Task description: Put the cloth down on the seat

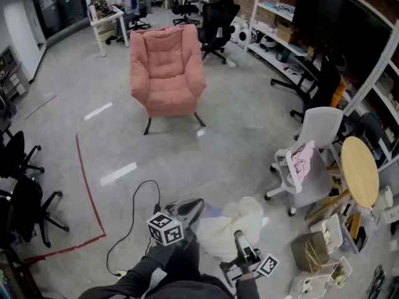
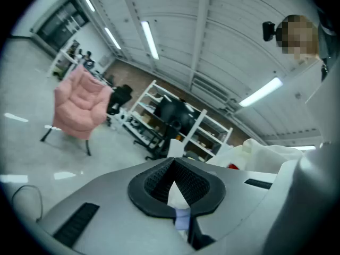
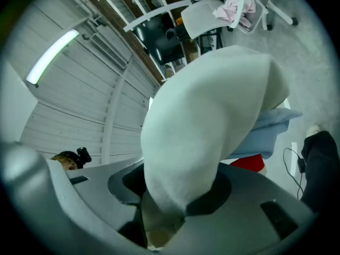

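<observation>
A bulky white cloth point(image 1: 234, 226) hangs low in front of me between both grippers. My left gripper point(image 1: 192, 209) is shut on a thin corner of the cloth point(image 2: 177, 200), pinched deep between the jaws. My right gripper point(image 1: 242, 245) is shut on a thick fold of the cloth point(image 3: 212, 126), which fills most of the right gripper view. The pink armchair point(image 1: 166, 70) stands several steps ahead on the grey floor, its seat point(image 1: 169, 99) bare. The pink armchair point(image 2: 77, 105) also shows at the left of the left gripper view.
A grey office chair point(image 1: 312, 161) with a pink garment on it stands to the right, beside a round wooden table point(image 1: 360, 170) and open boxes point(image 1: 312, 251). Black office chairs point(image 1: 19, 185) stand at left. A red tape line point(image 1: 87, 192) and a black cable point(image 1: 134, 217) lie on the floor.
</observation>
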Motion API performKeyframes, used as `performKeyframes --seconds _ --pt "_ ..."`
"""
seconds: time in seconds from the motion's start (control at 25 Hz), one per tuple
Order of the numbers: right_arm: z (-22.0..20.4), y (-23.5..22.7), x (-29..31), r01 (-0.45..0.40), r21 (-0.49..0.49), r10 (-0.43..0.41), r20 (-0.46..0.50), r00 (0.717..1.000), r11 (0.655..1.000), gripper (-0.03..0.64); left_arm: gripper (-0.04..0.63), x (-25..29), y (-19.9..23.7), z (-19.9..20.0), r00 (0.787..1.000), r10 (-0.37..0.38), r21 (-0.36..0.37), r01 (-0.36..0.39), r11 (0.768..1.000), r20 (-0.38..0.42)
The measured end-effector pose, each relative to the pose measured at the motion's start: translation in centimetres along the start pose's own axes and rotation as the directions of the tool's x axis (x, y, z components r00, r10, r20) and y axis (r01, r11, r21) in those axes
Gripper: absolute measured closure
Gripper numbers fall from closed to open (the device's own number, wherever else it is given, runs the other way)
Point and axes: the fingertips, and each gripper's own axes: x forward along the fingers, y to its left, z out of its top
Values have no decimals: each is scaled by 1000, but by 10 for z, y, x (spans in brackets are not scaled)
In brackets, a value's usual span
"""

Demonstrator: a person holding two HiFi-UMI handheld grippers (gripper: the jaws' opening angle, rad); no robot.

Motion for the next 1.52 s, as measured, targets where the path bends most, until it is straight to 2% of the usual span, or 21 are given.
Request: performKeyframes --seconds 0.12,0.24,0.32,0.44,0.6,0.84,1.08,1.52 --pt "-54 17 -49 29 79 -25 -45 999 997 448 588 -90 -35 -37 996 91 -35 -91 995 16" --pt "-100 33 -93 59 138 -48 -88 995 989 448 588 -165 -74 -65 989 139 -69 -136 988 43" --pt "-127 43 -114 64 150 -44 -131 990 987 448 588 -208 -97 -80 985 164 -58 -161 985 53" --pt "-160 55 -132 49 134 -24 -183 983 990 448 588 -255 -117 -97 981 190 -4 -190 982 50" --pt "-182 64 -146 31 130 -5 -200 980 991 448 588 -290 -137 -107 980 187 -1 -187 982 67" --pt "-191 67 -154 34 132 -5 -215 977 991 448 588 -307 -160 -116 978 199 42 -202 978 65" --pt "-187 67 -147 18 144 19 -250 968 989 448 588 -291 -169 -112 978 191 93 -198 976 79" --pt "-152 64 -122 9 147 31 -267 963 989 448 588 -250 -161 -94 981 173 92 -181 979 93"
